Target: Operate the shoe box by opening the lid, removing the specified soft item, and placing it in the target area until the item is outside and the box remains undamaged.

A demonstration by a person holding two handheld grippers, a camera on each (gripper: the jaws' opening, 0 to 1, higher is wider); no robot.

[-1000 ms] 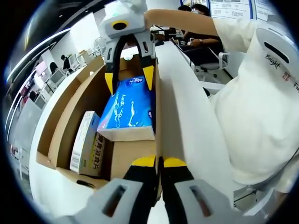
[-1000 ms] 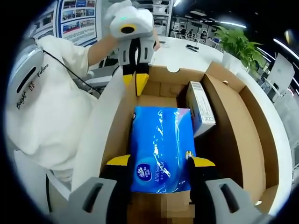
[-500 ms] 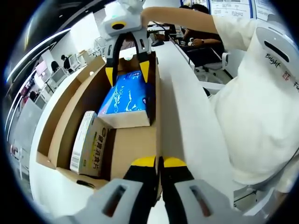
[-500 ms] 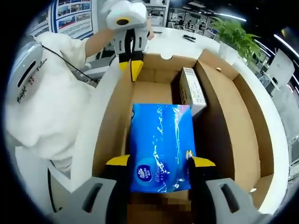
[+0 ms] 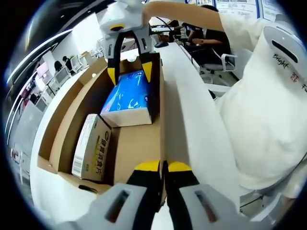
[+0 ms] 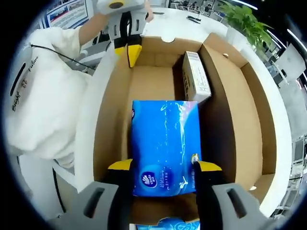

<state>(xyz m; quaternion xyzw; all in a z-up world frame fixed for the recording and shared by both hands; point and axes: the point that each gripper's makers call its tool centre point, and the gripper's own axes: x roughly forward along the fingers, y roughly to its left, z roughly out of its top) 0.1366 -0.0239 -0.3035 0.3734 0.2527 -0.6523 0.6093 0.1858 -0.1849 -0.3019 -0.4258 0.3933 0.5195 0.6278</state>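
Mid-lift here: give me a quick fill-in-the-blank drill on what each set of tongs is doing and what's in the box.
1. The right tongs are shut on the ____ tissue pack.
2. The left tongs are pinched on the cardboard box's side ____.
3. Inside the box, the white carton lies ____ the tissue pack, not under it.

Missing words: blue; wall; beside

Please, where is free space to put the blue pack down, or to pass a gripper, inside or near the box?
Free: the bare box floor between the blue tissue pack and the far wall, beside the white carton; also the white tabletop past the box. Crowded: the left wall, where the left gripper clamps the cardboard, and around the right gripper holding the pack.
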